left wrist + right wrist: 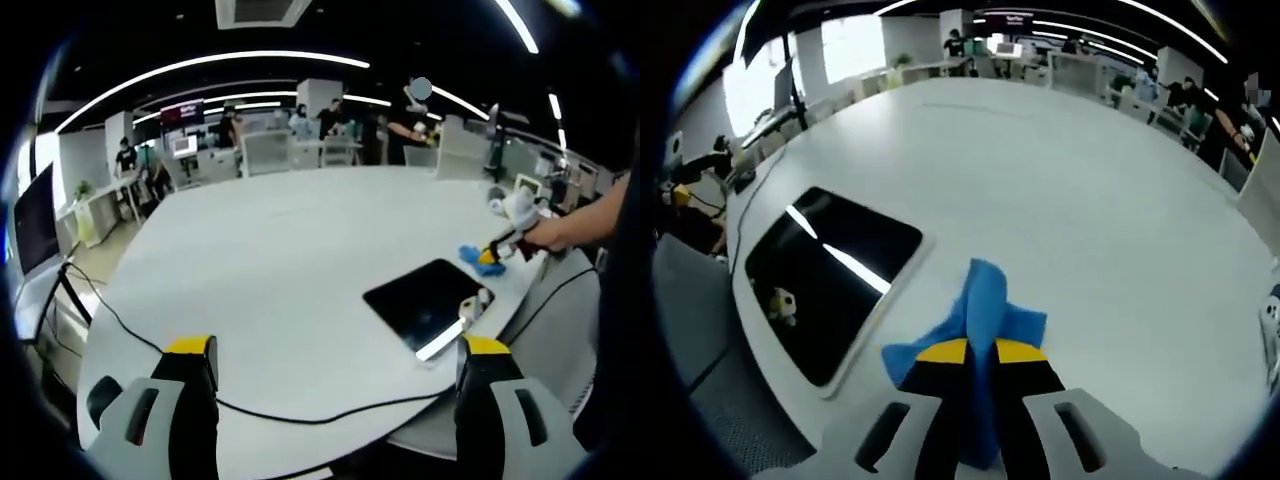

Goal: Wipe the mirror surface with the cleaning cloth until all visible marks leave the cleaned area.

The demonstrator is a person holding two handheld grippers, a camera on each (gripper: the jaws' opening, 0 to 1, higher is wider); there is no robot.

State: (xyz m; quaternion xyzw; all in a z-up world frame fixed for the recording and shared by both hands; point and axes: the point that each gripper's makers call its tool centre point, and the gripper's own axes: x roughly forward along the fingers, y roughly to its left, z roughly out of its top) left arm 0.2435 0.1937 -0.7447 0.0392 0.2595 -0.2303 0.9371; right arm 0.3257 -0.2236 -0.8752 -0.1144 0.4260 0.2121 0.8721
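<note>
A dark rectangular mirror [425, 300] lies flat near the white table's right edge; it also lies at the left [825, 275] in the right gripper view, reflecting ceiling lights. A blue cloth [980, 320] rests on the table just right of the mirror, and my right gripper [980, 352] is shut on it. From the left gripper view, the blue cloth [475, 255] and the right gripper [495, 258] sit beyond the mirror's far corner, held by a person's hand [560, 232]. My left gripper [335, 348] stands open above the table's near edge, well short of the mirror.
A black cable [300, 415] runs across the near part of the white table [300, 240]. Monitors and desks stand at the left [35, 235]. People and chairs [330, 130] are beyond the table's far side.
</note>
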